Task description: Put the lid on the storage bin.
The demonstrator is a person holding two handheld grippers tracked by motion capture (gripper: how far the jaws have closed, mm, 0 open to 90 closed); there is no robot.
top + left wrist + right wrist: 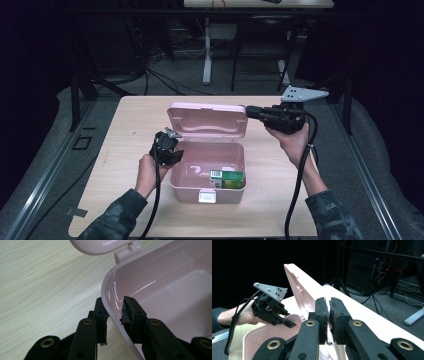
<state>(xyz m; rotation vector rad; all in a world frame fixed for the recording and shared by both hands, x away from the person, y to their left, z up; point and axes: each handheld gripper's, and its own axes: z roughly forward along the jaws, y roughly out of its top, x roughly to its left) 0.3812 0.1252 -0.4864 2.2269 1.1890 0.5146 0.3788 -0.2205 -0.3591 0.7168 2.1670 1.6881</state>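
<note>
While left gripper (115,312) fingers pinch left wall of pink box (187,192) at tabletop centre, I keep right gripper (250,111), fingers pressed together, at lid (207,120) right end; push lid slowly, box steady, green carton (231,179) inside.

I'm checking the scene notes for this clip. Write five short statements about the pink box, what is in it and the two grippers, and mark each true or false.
1. The pink box has its lid open. True.
2. The left gripper has its jaws on either side of the box's wall. True.
3. The box holds only a red ball. False: a green and white carton lies in it.
4. The right gripper is down inside the box. False: it is up beside the lid's right edge, jaws shut.
5. The box stands on the wooden table. True.
</note>
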